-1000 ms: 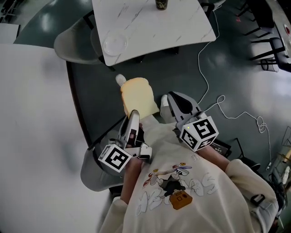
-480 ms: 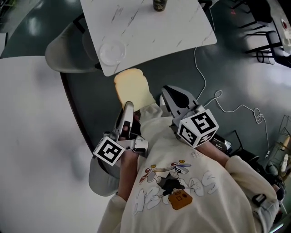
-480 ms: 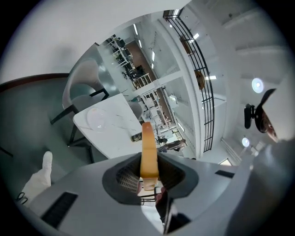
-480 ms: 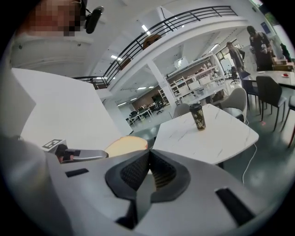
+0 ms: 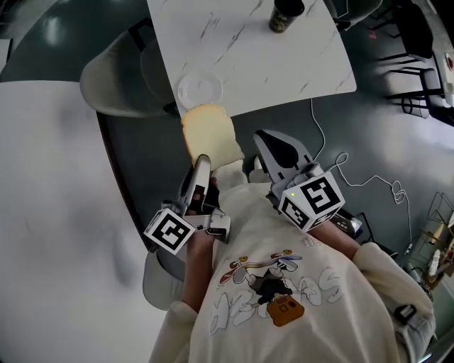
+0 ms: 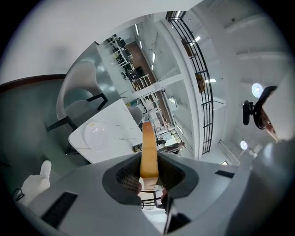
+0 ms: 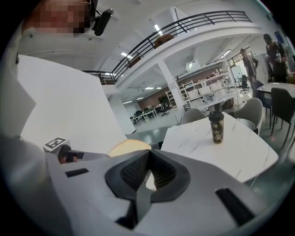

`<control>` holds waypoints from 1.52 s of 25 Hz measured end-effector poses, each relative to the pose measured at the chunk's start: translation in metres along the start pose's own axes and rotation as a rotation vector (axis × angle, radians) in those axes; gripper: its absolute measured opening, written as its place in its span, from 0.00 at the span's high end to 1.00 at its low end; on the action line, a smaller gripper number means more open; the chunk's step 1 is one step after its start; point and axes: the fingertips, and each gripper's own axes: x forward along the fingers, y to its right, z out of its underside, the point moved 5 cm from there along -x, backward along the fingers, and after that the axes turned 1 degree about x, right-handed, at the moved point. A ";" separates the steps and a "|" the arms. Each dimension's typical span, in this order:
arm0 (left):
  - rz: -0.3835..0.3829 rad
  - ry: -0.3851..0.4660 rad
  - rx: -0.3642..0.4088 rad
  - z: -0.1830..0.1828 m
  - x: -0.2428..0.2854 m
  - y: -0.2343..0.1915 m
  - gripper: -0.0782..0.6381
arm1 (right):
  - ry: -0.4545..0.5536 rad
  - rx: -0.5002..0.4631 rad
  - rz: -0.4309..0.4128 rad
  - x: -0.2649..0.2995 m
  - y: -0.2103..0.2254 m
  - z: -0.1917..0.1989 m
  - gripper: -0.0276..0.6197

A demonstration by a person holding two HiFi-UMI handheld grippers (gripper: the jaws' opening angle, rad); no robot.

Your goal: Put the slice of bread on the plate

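A pale yellow slice of bread (image 5: 209, 135) is held out in the air, my left gripper (image 5: 201, 163) shut on its near end. In the left gripper view the bread (image 6: 149, 147) stands edge-on between the pads. Its far edge reaches the near corner of the white marble table (image 5: 284, 64), just short of the clear round plate (image 5: 199, 88), which in the left gripper view (image 6: 94, 135) lies left of the slice. My right gripper (image 5: 268, 140) hovers beside the bread on the right, shut with nothing in it, its jaws (image 7: 150, 154) meeting at the tips.
A dark patterned cup (image 5: 286, 14) stands at the marble table's far side. A grey shell chair (image 5: 117, 85) sits left of that table. A large white round table (image 5: 50, 213) fills the left. A white cable (image 5: 369, 181) lies on the floor, with black chairs (image 5: 418, 64) at the right.
Both grippers have moved forward toward the marble table, the left one carrying the bread. The slice's far edge now nearly reaches the table corner by the plate.
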 end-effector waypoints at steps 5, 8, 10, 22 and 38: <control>-0.007 -0.070 0.014 -0.030 0.009 -0.033 0.76 | -0.007 -0.023 0.048 0.030 -0.006 -0.011 0.95; 0.025 -0.093 0.047 -0.050 0.021 -0.038 0.76 | 0.002 -0.033 0.076 0.044 -0.009 -0.017 0.95; 0.033 -0.108 0.043 -0.058 0.030 -0.043 0.76 | -0.001 -0.041 0.092 0.053 -0.010 -0.017 0.95; 0.007 -0.133 0.005 -0.078 0.092 -0.086 0.76 | -0.153 -0.168 0.015 0.116 -0.007 -0.006 0.95; 0.017 -0.151 0.004 -0.085 0.141 -0.144 0.76 | -0.263 -0.176 0.025 0.160 0.029 0.057 0.95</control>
